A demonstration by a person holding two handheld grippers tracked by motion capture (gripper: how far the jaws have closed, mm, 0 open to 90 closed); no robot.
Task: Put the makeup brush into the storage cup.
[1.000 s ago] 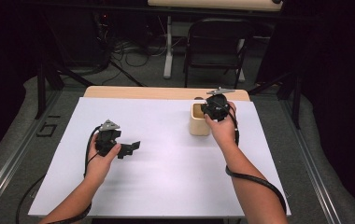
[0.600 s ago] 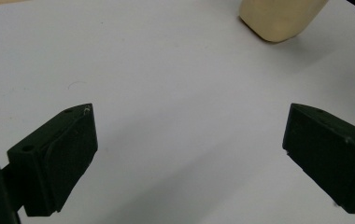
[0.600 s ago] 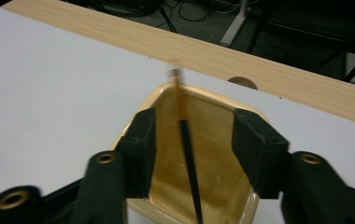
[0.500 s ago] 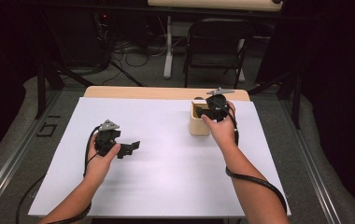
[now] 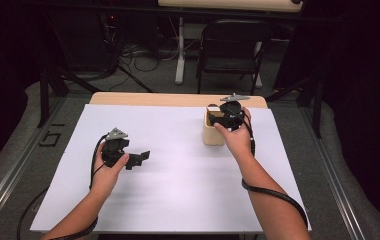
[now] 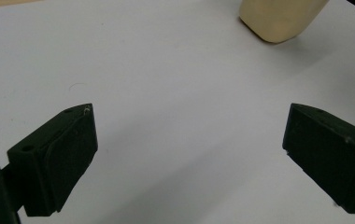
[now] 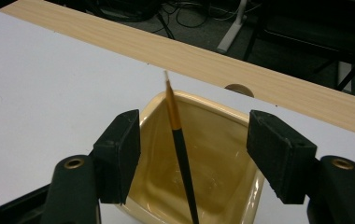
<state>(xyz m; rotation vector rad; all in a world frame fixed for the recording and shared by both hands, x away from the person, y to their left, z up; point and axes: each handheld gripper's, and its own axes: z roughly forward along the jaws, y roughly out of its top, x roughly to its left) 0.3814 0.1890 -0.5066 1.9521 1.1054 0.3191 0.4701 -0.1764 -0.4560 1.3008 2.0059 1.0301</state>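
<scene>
A cream square cup stands on the white table sheet at the right rear; its lower corner shows in the left gripper view as cup. In the right gripper view a thin black brush with an orange ferrule leans upright inside the cup. My right gripper hovers just over the cup's mouth, jaws open on either side of the brush without touching it. My left gripper rests low over the bare sheet at the left, jaws wide open and empty.
A strip of wooden tabletop runs along the far edge of the sheet. Beyond it stand a black folding chair, table legs and floor cables. A black cable trails along the right forearm.
</scene>
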